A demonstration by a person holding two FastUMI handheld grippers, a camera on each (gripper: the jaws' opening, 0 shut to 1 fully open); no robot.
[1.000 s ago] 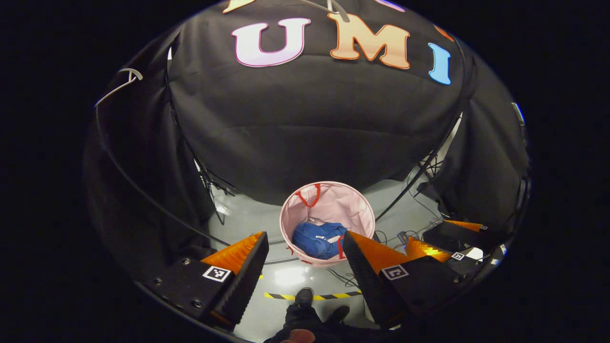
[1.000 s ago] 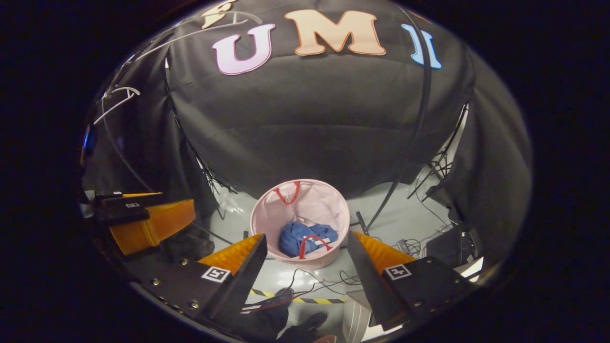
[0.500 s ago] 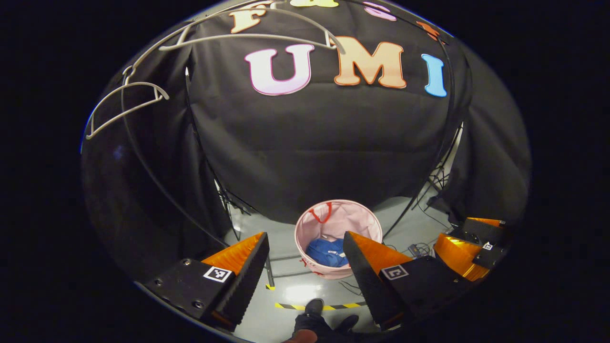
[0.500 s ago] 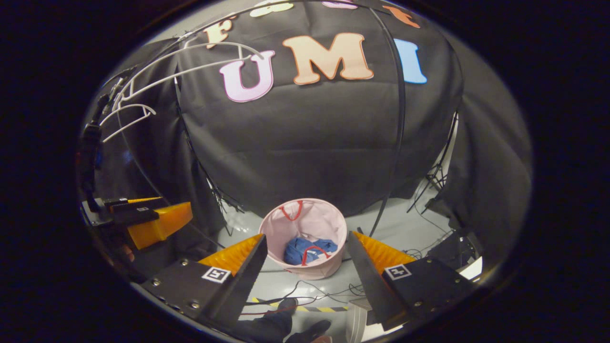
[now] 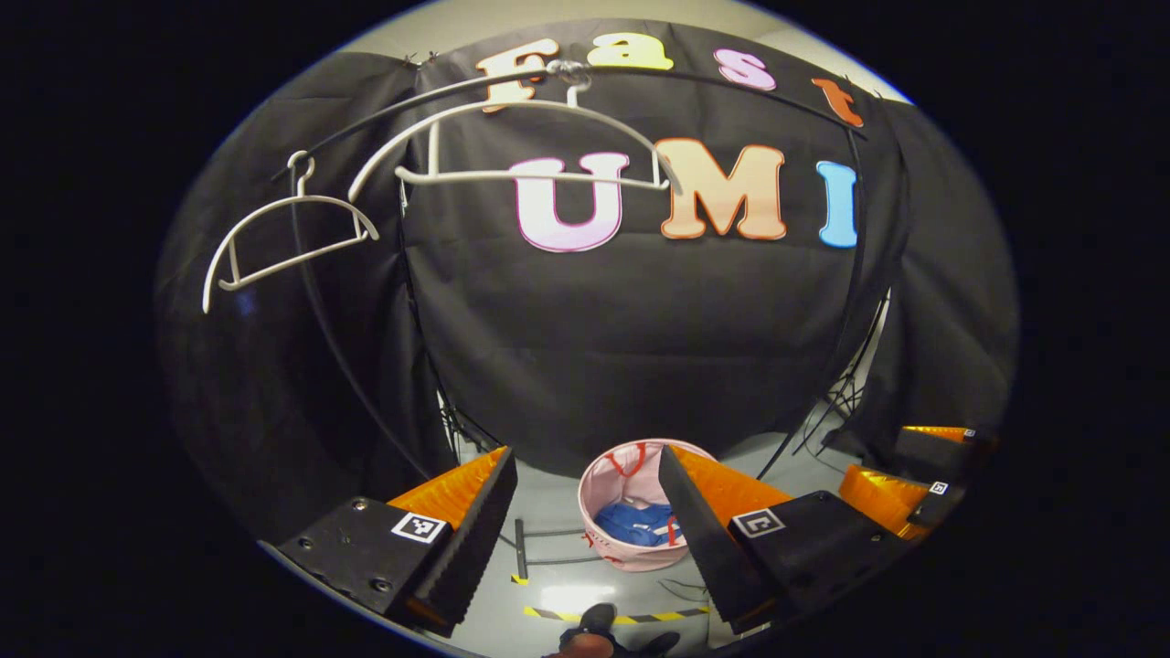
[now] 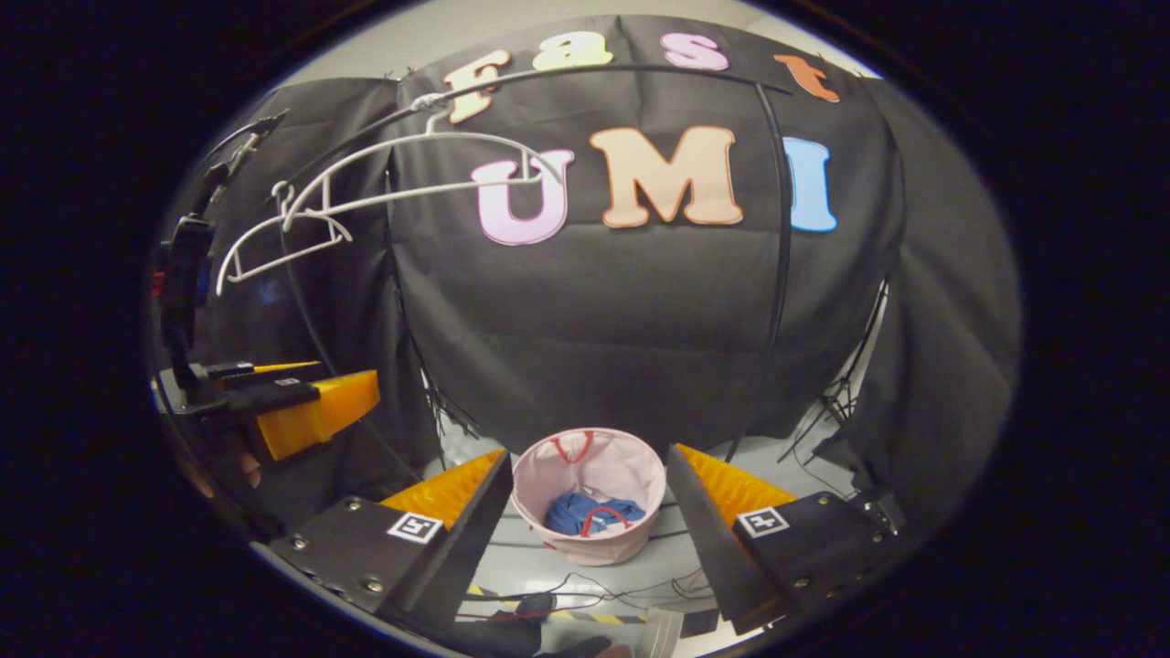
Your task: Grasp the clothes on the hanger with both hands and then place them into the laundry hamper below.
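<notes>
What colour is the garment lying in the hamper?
Blue garment, inside the pale pink hamper with red handles; clearest in the right gripper view.

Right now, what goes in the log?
left tongs: open | right tongs: open | shirt: in hamper | hangers: bare

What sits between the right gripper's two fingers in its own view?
In the right gripper view, the pink laundry hamper shows in the gap of the open right gripper, farther off on the floor, with the blue clothes already inside it.
</notes>
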